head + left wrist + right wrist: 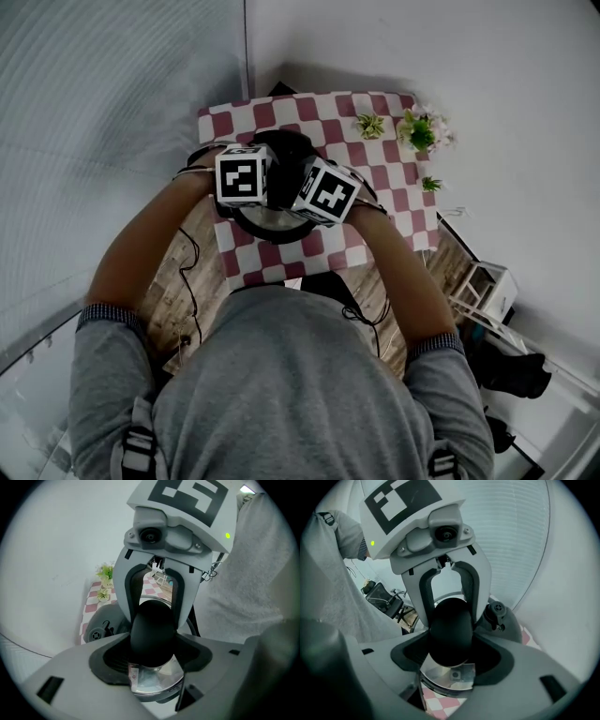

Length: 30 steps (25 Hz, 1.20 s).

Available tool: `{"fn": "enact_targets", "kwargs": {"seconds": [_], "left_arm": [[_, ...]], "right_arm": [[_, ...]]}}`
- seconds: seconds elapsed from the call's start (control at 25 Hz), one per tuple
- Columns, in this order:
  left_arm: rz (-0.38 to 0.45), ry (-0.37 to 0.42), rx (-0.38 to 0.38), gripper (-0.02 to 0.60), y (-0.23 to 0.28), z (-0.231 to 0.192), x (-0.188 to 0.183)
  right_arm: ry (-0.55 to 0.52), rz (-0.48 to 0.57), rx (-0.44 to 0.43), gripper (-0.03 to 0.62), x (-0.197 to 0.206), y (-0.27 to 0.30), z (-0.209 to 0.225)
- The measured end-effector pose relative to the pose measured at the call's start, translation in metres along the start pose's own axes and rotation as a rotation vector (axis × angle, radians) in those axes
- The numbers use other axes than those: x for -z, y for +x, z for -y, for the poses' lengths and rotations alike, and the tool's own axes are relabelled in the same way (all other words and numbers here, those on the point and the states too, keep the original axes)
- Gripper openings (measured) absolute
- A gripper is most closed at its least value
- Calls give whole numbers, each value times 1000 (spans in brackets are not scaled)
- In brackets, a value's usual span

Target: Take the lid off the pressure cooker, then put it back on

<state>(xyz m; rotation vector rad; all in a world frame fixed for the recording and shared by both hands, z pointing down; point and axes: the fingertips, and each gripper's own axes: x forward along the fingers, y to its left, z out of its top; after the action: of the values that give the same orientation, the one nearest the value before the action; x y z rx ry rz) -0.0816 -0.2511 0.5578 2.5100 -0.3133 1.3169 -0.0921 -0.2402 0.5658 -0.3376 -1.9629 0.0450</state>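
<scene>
The lid point(506, 620) is judged still on the cooker point(272, 228) on the table point(394, 192), its handle point(152, 623) clamped by the left gripper point(152, 646) and right gripper point(451, 644), with lifting and refitting left undone.

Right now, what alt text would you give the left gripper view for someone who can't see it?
The left gripper clamps the cooker's black handle, shiny metal showing beneath. The right gripper faces it, its fingers flanking the same handle. At left: the grey lid with a valve, checked cloth and small plants.
</scene>
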Motion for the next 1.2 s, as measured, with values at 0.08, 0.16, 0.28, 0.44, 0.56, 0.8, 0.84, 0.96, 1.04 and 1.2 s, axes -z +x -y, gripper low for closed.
{"fn": "enact_targets", "kwargs": {"seconds": [0.08,0.16,0.28,0.44,0.56,0.8,0.84,0.96,1.04,1.2], "left_arm": [[11,-29,-9,304,1,-1,-1],[22,-48,-17,304,1,-1,-1],[30,-73,-26,305,0,-2,-2],[53,-138,-70,307,0,-4,-3],[60,-199,-104,307,-1,-4,-3],[74,-318,-180,307,-1,-5,-4],[78,-338,-190,307,-1,-5,-4],[100,-379,-230,307,-2,-9,-5],[104,-410,-248,307,-3,-9,-5],[87,-480,-276,307,-4,-10,-4]], "right_arm": [[-9,-15,-19,293,2,0,-2],[-20,-27,-30,293,2,1,-3],[-48,-43,-37,294,1,1,-1],[-115,-43,-60,295,1,2,1],[-183,-55,-88,295,0,0,1],[-333,-104,-161,295,1,-1,-1],[-352,-110,-171,295,2,-1,-1],[-392,-140,-199,295,6,-1,0],[-423,-142,-217,295,7,-2,0],[-480,-135,-254,295,7,-2,0]]}}
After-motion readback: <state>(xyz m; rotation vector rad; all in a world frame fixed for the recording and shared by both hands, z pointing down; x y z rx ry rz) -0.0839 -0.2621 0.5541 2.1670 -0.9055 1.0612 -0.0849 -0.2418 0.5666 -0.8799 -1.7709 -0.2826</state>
